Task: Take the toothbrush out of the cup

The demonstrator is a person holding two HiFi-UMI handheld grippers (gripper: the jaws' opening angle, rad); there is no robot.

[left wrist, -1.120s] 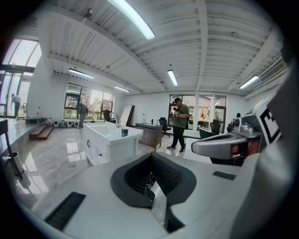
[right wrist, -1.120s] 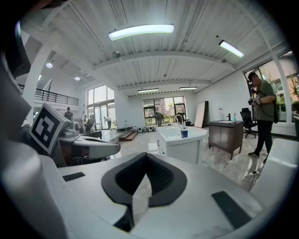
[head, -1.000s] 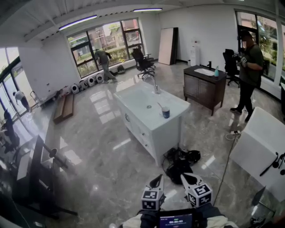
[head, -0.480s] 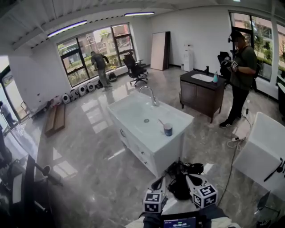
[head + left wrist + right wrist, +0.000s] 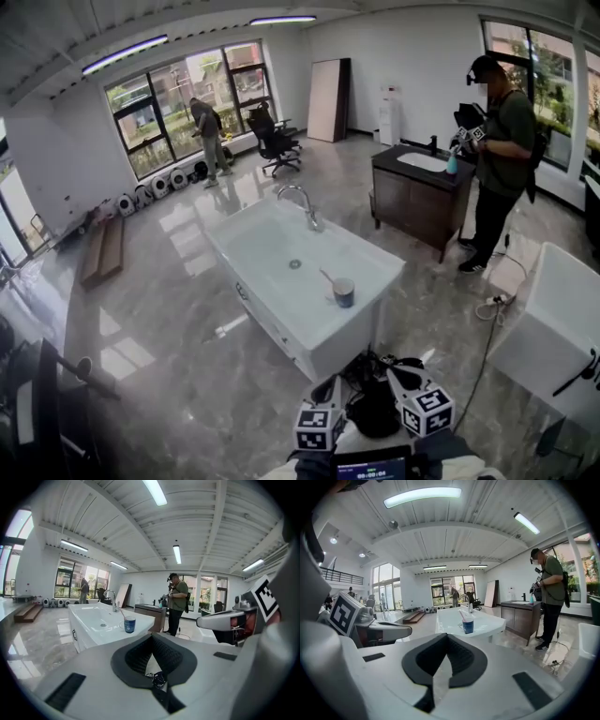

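A blue cup (image 5: pixel 344 292) stands near the front right corner of the white sink counter (image 5: pixel 281 309), with a pale toothbrush (image 5: pixel 329 279) leaning out of it to the left. Both grippers are low at the near edge of the head view, well short of the counter. My left gripper (image 5: pixel 332 383) and my right gripper (image 5: pixel 390 374) are shut and empty, side by side, pointing toward the cup. The left gripper view shows the cup (image 5: pixel 130 624) ahead, left of its jaws (image 5: pixel 152 637). The right gripper view shows the cup (image 5: pixel 468 626) and toothbrush (image 5: pixel 463 615) just above its jaws (image 5: pixel 447 638).
A chrome faucet (image 5: pixel 302 202) rises at the basin's far side. Black bags and cables (image 5: pixel 380 380) lie on the floor between me and the counter. A person (image 5: pixel 497 159) stands by a dark vanity (image 5: pixel 422 192) at the right. A white tub (image 5: pixel 553 319) sits at the right edge.
The sink counter and cup have come nearer and lower in the head view as I walk toward them. Both grippers stay shut and side by side.
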